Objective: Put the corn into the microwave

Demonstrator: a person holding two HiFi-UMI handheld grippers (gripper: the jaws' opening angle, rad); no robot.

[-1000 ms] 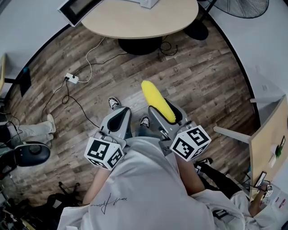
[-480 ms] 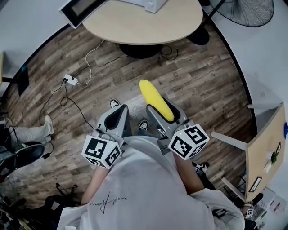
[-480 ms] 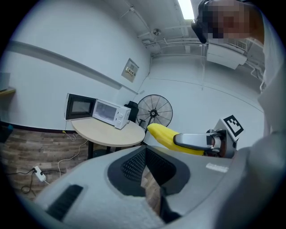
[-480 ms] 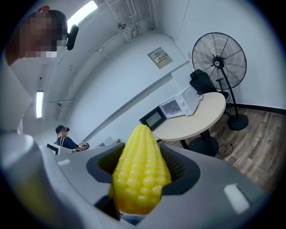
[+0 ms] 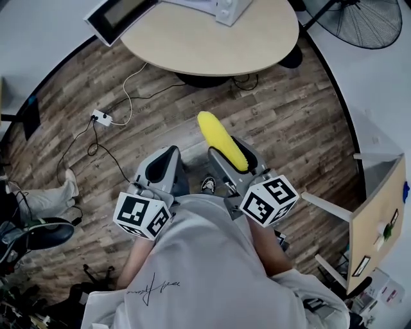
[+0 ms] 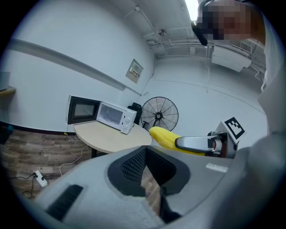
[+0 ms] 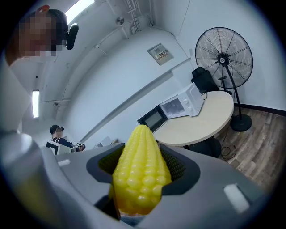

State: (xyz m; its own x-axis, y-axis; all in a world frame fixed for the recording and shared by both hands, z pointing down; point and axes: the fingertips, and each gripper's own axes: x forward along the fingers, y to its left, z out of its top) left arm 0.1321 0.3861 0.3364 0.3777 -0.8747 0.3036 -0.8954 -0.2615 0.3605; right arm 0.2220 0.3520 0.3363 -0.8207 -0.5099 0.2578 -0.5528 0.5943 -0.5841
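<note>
A yellow corn cob (image 5: 220, 145) sticks out forward from my right gripper (image 5: 230, 155), which is shut on its rear half; in the right gripper view the corn (image 7: 141, 172) fills the space between the pads. My left gripper (image 5: 162, 169) is beside it on the left, shut and empty, and its own view shows the pads (image 6: 134, 163) nearly touching. The white microwave (image 5: 221, 6) stands on a round beige table (image 5: 212, 42) ahead, its door (image 5: 119, 16) swung open to the left. Both grippers are over the wooden floor, short of the table.
A power strip (image 5: 101, 115) and cables lie on the floor left of the table. A standing fan (image 5: 366, 19) is at the table's right. A desk (image 5: 379, 212) and chair legs are at the right, and a seated person's legs (image 5: 45, 189) at the left.
Both grippers have moved forward toward the table with the corn still held. The table and microwave come further into the head view. Neither gripper's jaws have changed.
</note>
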